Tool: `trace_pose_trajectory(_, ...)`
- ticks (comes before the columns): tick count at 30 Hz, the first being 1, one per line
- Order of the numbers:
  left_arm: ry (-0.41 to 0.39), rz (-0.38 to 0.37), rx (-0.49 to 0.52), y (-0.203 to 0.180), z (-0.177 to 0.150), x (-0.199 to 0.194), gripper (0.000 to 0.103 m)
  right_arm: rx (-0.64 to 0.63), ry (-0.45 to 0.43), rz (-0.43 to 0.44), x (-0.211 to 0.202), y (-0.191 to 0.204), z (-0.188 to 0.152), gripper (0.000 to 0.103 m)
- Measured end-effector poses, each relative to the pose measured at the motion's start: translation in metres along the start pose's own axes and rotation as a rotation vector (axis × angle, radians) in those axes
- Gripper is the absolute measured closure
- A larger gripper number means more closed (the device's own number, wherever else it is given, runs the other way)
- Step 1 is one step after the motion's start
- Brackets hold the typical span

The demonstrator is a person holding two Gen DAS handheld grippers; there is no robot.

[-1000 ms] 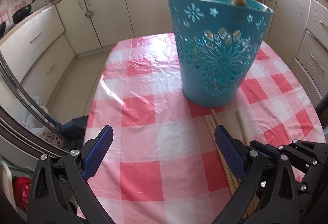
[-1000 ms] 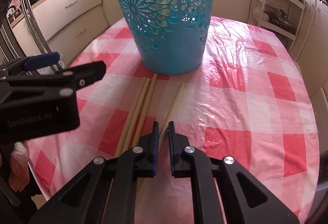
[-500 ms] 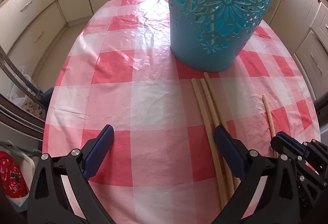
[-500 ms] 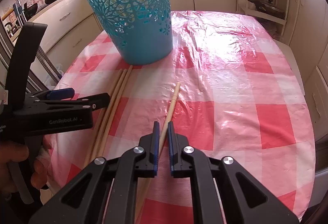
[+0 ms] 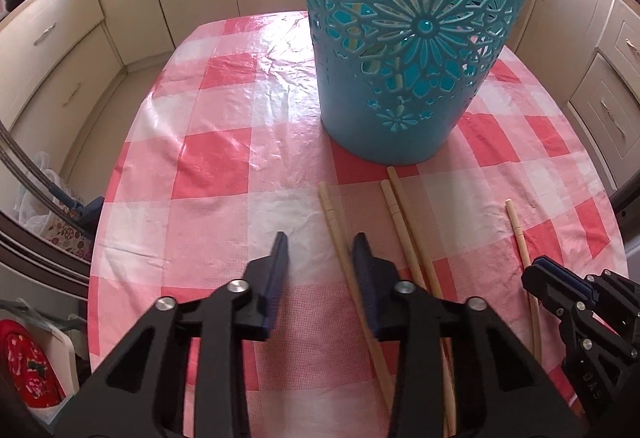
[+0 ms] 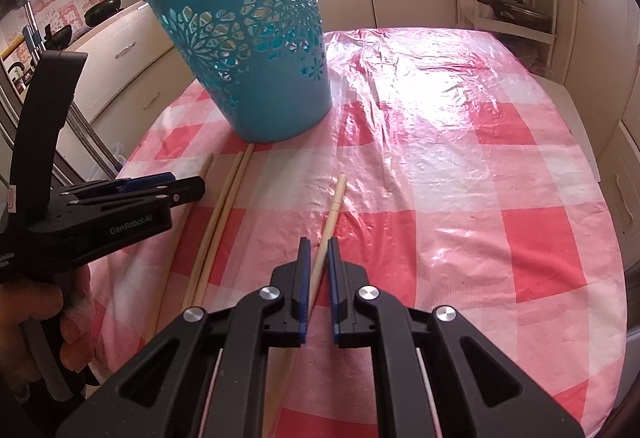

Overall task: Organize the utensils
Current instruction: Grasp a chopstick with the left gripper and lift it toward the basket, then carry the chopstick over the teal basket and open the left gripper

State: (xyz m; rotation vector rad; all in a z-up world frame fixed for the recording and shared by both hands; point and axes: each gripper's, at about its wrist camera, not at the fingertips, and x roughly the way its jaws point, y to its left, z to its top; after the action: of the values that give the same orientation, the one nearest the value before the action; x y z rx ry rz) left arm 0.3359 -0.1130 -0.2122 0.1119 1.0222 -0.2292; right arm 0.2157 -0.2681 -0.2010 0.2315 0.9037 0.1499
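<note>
chopsticks are lying on the worktop, which is wearing a red and white checked plastic cloth. four of them are showing in the left wrist view: a single one on the left, a pair lying side by side in the middle, and a lone chopstick well apart on the right. all are pointing toward a blue cut-out basket that is standing upright just beyond their far ends, with more wooden sticks showing through its holes.

the left tool is hovering low over the cloth with its jaws standing partly open and holding nothing; the single left chopstick is running between them, closer to the right-hand finger. in the right wrist view this tool is showing side-on, gripped by a hand.

the right tool is sitting with its jaws drawn narrow around the lone chopstick, which is passing up between the blue pads; a thin gap is showing on each side, so whether it is being pinched is hard to tell. the basket is standing off to the left ahead of it.
</note>
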Motion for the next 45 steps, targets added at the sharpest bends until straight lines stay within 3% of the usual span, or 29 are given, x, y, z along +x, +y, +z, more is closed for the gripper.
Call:
trace_pose_trajectory(1, 0.008, -0.01, 0.0, 0.002, 0.001, 0.001, 0.095, 0.0, -0.007, 0.001, 0.0, -0.001, 0.0, 0.094)
trace_pose_trajectory(6, 0.08, -0.14, -0.069, 0.018, 0.002, -0.002, 0.098, -0.001, -0.03, 0.006, 0.002, -0.003, 0.001, 0.094)
trace_pose_trajectory(9, 0.071, -0.189, -0.115, 0.033, 0.006, -0.02, 0.098, 0.009, -0.034, 0.015, 0.003, -0.005, 0.002, 0.094)
trace_pose_trajectory(15, -0.073, -0.265, -0.193, 0.063, 0.027, -0.094, 0.098, 0.019, -0.036, 0.02, 0.004, -0.006, 0.003, 0.094)
trace_pose_trajectory(20, -0.268, -0.308, -0.188, 0.07, 0.074, -0.162, 0.098, 0.019, -0.036, 0.019, 0.004, -0.006, 0.003, 0.094)
trace_pose_trajectory(26, -0.488, -0.289, -0.149, 0.045, 0.136, -0.201, 0.098, 0.018, -0.037, 0.019, 0.004, -0.006, 0.003, 0.094)
trace_pose_trajectory(33, -0.713, -0.189, -0.143, 0.011, 0.188, -0.196, 0.098, 0.001, -0.039, 0.015, 0.004, -0.004, 0.003, 0.09)
trace_pose_trajectory(37, -0.739, -0.132, -0.151, -0.001, 0.199, -0.164, 0.098, -0.031, -0.042, 0.004, 0.004, 0.001, 0.002, 0.084)
trace_pose_trajectory(45, -0.673, -0.092, -0.157, -0.003, 0.187, -0.107, 0.098, -0.071, -0.042, -0.003, 0.006, 0.009, 0.001, 0.077)
